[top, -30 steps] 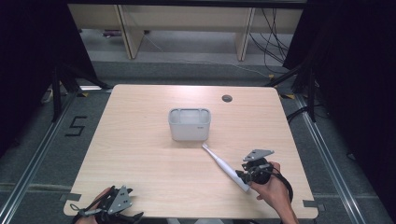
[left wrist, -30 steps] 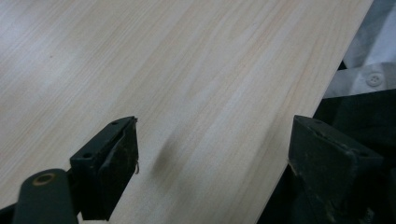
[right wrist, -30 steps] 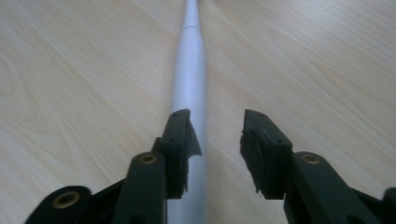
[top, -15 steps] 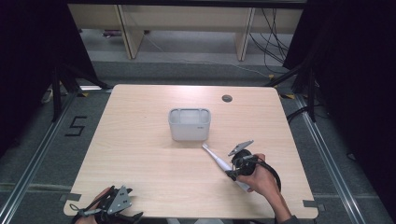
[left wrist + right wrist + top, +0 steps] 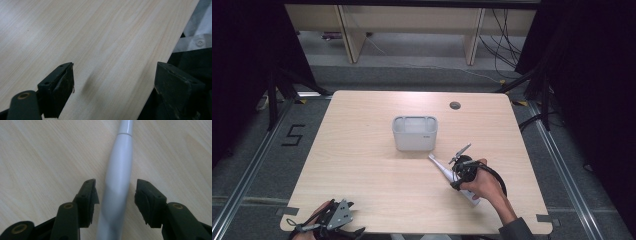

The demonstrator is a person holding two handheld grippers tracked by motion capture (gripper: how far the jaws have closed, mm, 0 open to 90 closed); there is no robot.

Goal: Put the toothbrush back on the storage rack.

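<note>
left gripper (image 5: 332,222) down at the near left corner of the table (image 5: 362,165), jaws spread wide over bare wood, nothing between them, parked right at the edge. over on the near right, the right gripper (image 5: 116,197) straddles the white electric toothbrush (image 5: 117,177), which lies flat on the table, slanted, with its thin neck pointing toward the middle. jaws part open, one each side of the handle, a sliver of gap either way, no squeeze yet. beyond it, mid-table, the grey bin (image 5: 414,132) stands upright, near the brush tip but apart from it. farther still, a cable hole (image 5: 455,105) by the far edge.

the risk as i read it: that handle is smooth and rounded, so an off-centre close could squirt it sideways or roll it. a grip low on the handle could also let the long neck droop.

hard to tell: the brush head is out of frame up close, the butt end sits under the hand, and the bin's inside is too washed out to read.
</note>
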